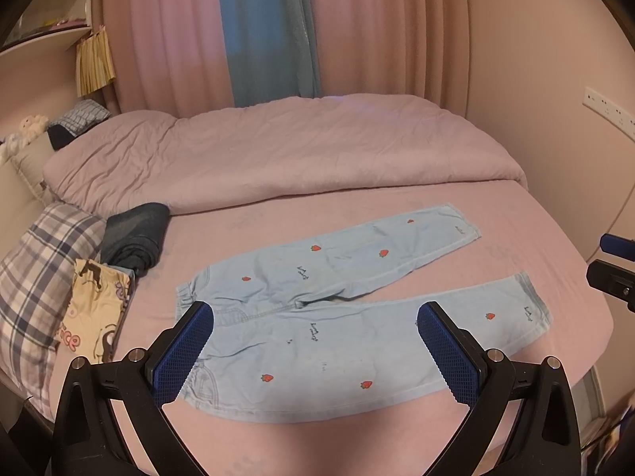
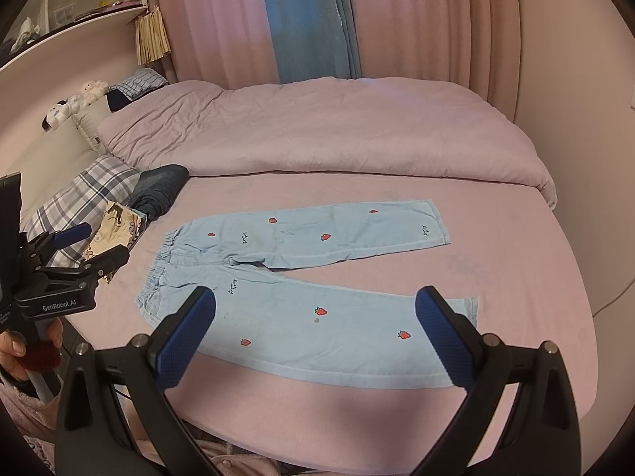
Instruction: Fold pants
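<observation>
Light blue pants with red strawberry prints lie flat on the pink bed sheet, waistband to the left, the two legs spread apart to the right. They also show in the right wrist view. My left gripper is open and empty, hovering above the near leg by the waistband. My right gripper is open and empty, hovering above the near leg. The left gripper also shows at the left edge of the right wrist view. The right gripper shows at the right edge of the left wrist view.
A pink duvet is bunched along the far side of the bed. A dark folded garment, a plaid pillow and a cream printed cloth lie at the left. Curtains hang behind.
</observation>
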